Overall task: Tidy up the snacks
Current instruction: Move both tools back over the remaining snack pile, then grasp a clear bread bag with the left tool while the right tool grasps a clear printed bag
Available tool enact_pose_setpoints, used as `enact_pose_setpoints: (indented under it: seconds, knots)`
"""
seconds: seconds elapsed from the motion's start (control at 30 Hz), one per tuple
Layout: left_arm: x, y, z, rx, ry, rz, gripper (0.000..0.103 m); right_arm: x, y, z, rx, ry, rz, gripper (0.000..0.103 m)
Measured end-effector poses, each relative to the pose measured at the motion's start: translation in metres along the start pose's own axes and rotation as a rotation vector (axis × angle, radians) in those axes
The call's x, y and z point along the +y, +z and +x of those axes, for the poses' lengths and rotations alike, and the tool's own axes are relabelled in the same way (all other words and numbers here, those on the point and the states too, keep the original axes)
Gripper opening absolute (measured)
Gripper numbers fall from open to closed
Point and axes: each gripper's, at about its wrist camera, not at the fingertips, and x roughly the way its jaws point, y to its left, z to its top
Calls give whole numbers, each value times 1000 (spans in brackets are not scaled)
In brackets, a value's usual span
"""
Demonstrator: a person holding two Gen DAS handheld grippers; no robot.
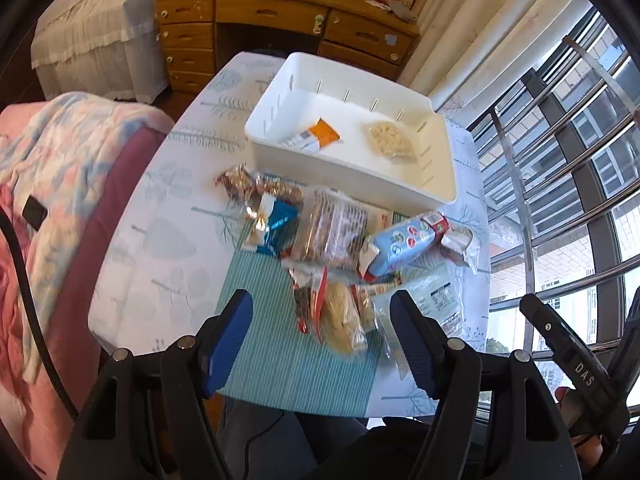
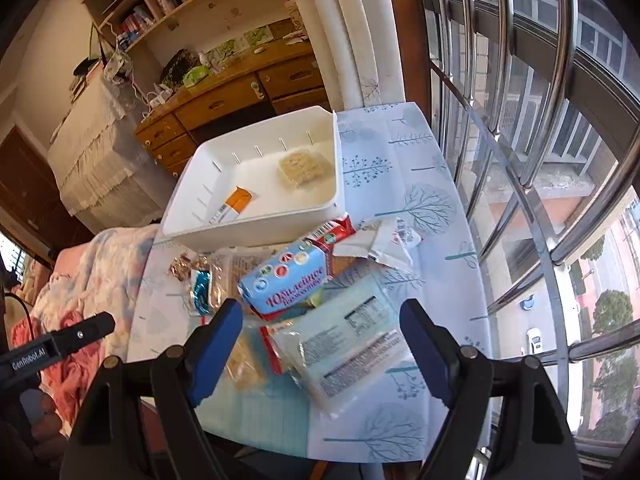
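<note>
Left gripper [image 1: 322,338] was spread, nothing pinched, hovering over the near end of the snack pile; its blue pads [image 1: 230,338] framed a clear-wrapped pale biscuit pack [image 1: 342,320] with a red-edged wrapper beside it. Right gripper [image 2: 322,344] also spread wide and empty, over a pale green flat pack with a nutrition label [image 2: 348,344], not touching it as far as the view showed.

Progress: early. White bin [image 1: 436,196] at the far side of the table held only two items, an orange-and-white packet [image 1: 320,136] at one end and a clear bag of pale crackers [image 1: 392,142] at the other, well apart. Most snacks were not yet sorted: blue biscuit pack with Cyrillic print [image 2: 290,282] lying on top of the heap, a clear sleeve of brown wafers [image 1: 332,228], a blue foil packet [image 1: 276,226], a gold-and-red twisted wrapper [image 1: 240,184], a torn white wrapper [image 2: 390,242] near the bin's corner. All of them overlapped on the teal placemat [image 1: 280,364] and the tree-print tablecloth [image 2: 416,168].

Hard to read: pile was motion-blurred and stacked, so the item count was unclear, possibly more packs under the wafers. Green pack's front face was not visible. The bin's near wall hid part of its floor. Both grippers' own bodies blocked the table's near edge, and each gripper showed only partly at the edge of the other's view
</note>
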Motion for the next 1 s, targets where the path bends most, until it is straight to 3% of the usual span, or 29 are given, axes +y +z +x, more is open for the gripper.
enact_pose_setpoints:
  seconds: [0.4, 0.63, 0.83, 1.0]
  knots:
    - [0, -25, 43, 154, -25, -52, 77, -7, -31, 21, 95, -21, -166, 82]
    - [-4, -30, 88, 281, -53, -92, 77, 1, -41, 40, 179, -20, -252, 94]
    - [-7, -31, 131, 423, -66, -141, 77, 3, -46, 65, 289, -35, -297, 100]
    - [-8, -34, 165, 523, -58, -177, 77, -5, -46, 91, 389, -56, -260, 100]
